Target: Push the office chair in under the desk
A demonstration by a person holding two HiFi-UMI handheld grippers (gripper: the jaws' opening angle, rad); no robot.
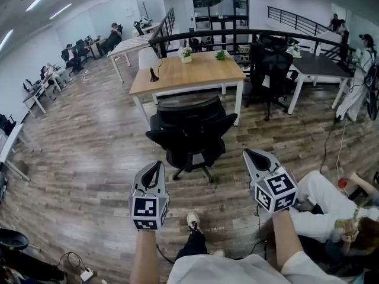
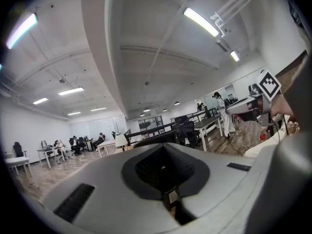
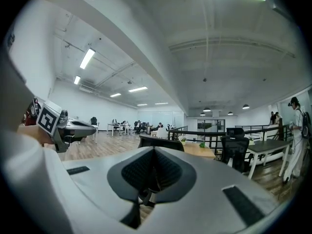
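Your left claw [image 1: 155,167] and right claw [image 1: 252,154] are both pinched closed on nothing, held short of the office chair [image 1: 190,132]. It stands with its backrest toward you, just before the wooden table [image 1: 195,71], not yet tucked under. Push off-centre and it may swivel or roll askew, jamming against the table instead of sliding under.

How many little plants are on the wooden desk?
2. One plant stands at the far edge of the wooden desk, left of middle; the other plant stands further right along that edge. None looks hidden.
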